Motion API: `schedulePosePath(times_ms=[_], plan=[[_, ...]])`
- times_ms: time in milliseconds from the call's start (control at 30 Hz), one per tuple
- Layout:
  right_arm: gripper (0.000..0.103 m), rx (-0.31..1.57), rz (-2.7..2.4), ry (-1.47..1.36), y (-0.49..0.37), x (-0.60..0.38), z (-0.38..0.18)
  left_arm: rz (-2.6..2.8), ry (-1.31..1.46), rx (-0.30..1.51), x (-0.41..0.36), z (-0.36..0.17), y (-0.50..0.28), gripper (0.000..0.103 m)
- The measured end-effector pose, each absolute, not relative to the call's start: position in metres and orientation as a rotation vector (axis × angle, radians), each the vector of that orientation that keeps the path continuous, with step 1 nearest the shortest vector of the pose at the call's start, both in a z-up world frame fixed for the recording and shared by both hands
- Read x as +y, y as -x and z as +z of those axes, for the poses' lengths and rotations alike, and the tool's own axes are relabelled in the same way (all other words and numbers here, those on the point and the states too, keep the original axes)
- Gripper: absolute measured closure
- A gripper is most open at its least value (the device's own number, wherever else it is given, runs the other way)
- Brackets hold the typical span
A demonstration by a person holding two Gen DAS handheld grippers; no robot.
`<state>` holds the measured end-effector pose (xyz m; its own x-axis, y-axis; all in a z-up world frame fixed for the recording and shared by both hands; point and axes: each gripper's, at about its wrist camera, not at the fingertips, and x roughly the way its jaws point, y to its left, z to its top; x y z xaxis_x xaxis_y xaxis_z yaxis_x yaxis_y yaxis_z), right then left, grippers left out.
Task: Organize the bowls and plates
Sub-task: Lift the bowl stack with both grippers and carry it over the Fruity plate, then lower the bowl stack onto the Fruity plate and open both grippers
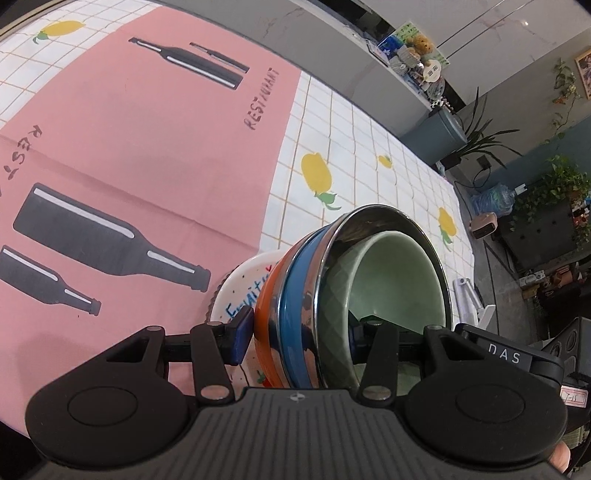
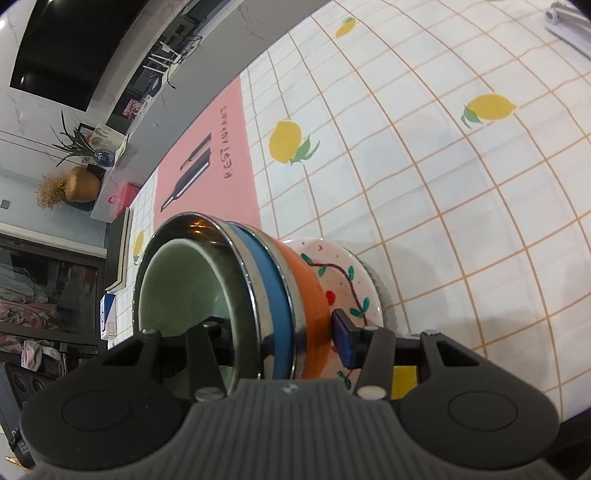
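Observation:
A nested stack sits on the lemon tablecloth: a green bowl [image 1: 399,280] inside a steel bowl with a blue band [image 1: 295,306], inside an orange-banded steel bowl [image 1: 267,325], on a white painted plate [image 1: 236,288]. My left gripper [image 1: 299,341] is shut on the stack's walls, one blue pad outside the orange bowl, the other inside the green bowl. My right gripper [image 2: 275,338] grips the same stack from the opposite side: green bowl [image 2: 177,284], blue-banded bowl [image 2: 271,295], orange bowl [image 2: 310,295], plate [image 2: 343,284].
A pink placemat with black bottle prints [image 1: 147,129] lies on the tablecloth beside the stack; it also shows in the right wrist view [image 2: 207,162]. A white bracket [image 2: 569,26] lies far off. Plants and shelves stand beyond the table edge.

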<state>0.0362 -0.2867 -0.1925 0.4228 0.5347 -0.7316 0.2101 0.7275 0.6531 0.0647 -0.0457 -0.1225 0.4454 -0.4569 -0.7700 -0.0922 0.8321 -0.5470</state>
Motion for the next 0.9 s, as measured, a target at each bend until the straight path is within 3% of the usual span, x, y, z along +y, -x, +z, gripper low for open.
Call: schedulePosePath(times_ms=[733, 900], plan=[[0.052, 1.14, 0.221, -0.739, -0.036, -0.285, -0.193, -0.253, 0.562, 1.143, -0.046, -0.126, -0.069, 0.049], [0.043, 1.133, 0.209, -0.683, -0.038, -0.283, -0.186, -0.238, 0.535, 1.13, -0.047, -0.122, -0.068, 0.044]])
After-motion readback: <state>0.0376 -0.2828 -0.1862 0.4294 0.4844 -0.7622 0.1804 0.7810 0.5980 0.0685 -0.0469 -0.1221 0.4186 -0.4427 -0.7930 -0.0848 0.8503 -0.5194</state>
